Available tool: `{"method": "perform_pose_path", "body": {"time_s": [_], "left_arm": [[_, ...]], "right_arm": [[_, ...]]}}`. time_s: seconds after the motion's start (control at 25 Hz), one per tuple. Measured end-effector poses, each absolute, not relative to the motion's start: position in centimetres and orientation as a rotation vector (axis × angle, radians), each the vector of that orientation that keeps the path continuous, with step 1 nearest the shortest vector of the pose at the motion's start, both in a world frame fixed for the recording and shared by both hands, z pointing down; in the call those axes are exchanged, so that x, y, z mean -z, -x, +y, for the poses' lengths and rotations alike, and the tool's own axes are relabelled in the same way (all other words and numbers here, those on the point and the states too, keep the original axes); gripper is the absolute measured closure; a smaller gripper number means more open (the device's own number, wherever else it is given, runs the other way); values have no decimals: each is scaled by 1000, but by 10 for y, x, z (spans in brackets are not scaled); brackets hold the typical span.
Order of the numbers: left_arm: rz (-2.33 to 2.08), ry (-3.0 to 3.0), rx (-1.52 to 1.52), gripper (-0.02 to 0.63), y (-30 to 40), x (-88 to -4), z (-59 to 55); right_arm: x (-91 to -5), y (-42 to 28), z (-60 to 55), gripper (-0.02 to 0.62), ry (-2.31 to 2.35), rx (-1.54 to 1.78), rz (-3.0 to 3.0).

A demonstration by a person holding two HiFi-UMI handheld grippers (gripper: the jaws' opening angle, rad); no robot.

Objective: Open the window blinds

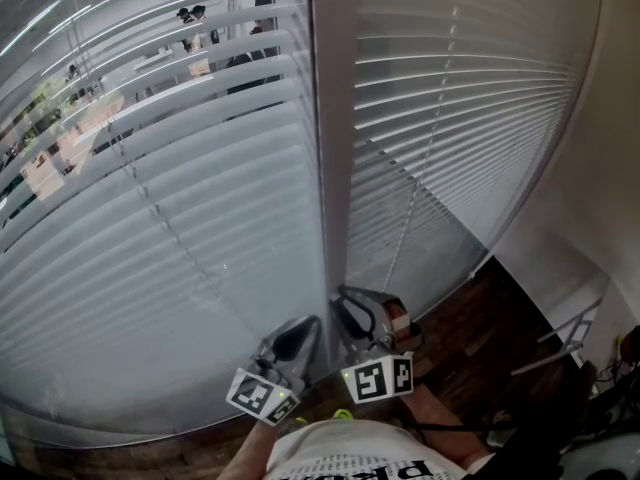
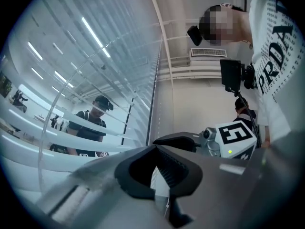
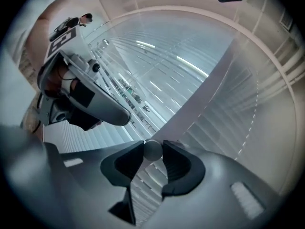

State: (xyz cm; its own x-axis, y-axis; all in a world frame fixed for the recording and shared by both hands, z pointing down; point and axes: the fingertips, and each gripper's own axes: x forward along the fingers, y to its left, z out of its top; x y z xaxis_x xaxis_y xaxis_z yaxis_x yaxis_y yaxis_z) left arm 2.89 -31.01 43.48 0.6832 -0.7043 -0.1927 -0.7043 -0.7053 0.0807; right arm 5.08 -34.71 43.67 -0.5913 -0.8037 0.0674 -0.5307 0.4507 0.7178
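White slatted blinds cover two panes: the left blind [image 1: 150, 218] has its slats tilted enough to see through near the top, while the right blind [image 1: 450, 118] looks closed. A white mullion [image 1: 335, 168] divides them. My right gripper [image 1: 345, 303] [image 3: 153, 149] points at the foot of the mullion. It is shut on a small round grey knob [image 3: 152, 150], apparently the end of a tilt wand. My left gripper [image 1: 303, 326] [image 2: 155, 147] sits just to its left, its fingertips touching with nothing between them. A thin clear rod [image 2: 62, 94] arcs up past the slats in the left gripper view.
Dark wooden floor [image 1: 470, 338] lies below the window, and a white wall [image 1: 590, 198] closes the right side. A metal frame [image 1: 560, 343] stands by that wall. People [image 1: 190, 18] are visible beyond the glass, one close [image 2: 90, 123].
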Motion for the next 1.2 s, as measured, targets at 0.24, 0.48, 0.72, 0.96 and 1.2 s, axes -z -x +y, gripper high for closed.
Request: {"method": "perform_pose_path", "body": {"time_s": [0.24,0.48,0.72,0.96,1.2], "left_arm": [[-1210,-2880,330,612,-29,-434,-309],[-1208,-2882,326,612,-28,-435,-310],[-1210,-2882,332,612,-29,-433,-310],[-1214,-2883,336,612,-29,-433,-309],[-1212,-2885,337,612,-30,-432,-310]], "right_arm": [[-434,-53,-348,465,-1192,757,-2432],[-433,-53,-350,465,-1238,616,-2527],[-427,-57,-351,465,-1297,443,-2650],[-426,-59,-352,463,-1314,387,-2700],[-424,-58,-353,462,-1330,340,-2757]]}}
